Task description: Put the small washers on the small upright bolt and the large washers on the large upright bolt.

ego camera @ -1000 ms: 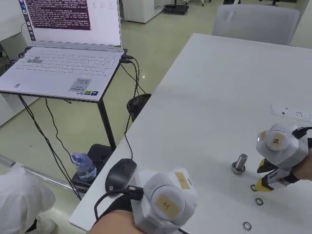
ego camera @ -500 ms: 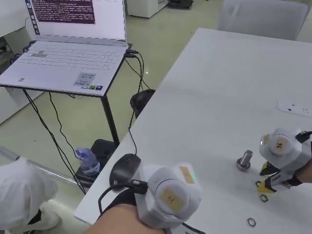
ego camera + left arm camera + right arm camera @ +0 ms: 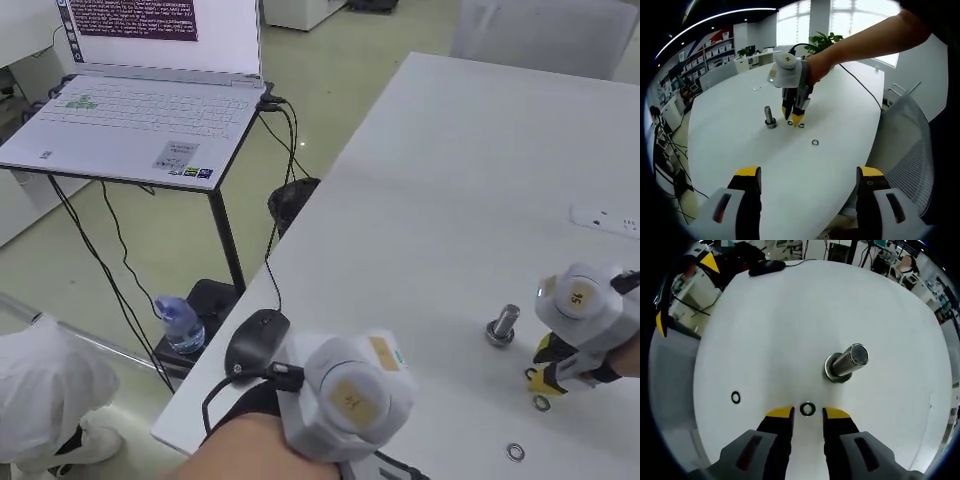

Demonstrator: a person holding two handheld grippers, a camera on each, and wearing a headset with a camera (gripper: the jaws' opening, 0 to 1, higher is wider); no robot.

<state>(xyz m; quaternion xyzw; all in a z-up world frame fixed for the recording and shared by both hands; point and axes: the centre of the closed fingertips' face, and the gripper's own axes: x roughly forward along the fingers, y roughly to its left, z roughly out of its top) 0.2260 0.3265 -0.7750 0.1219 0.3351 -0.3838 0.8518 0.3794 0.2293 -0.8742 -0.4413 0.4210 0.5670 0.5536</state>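
My right gripper (image 3: 808, 413): jaws narrowly apart, holding nothing, tips flanking a washer (image 3: 807, 409) that lies flat on the table (image 3: 765, 330), near the upright bolt (image 3: 846, 362). The washer is probably light, stiff, thin and slippery; I would pinch its outer rim. My left gripper (image 3: 809, 172) hangs wide open, empty.

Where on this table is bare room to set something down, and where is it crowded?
Free: the wide bare stretch of table between the mouse, the bolt and the power strip. Crowded: beside the bolt, where the right gripper hangs over loose washers.
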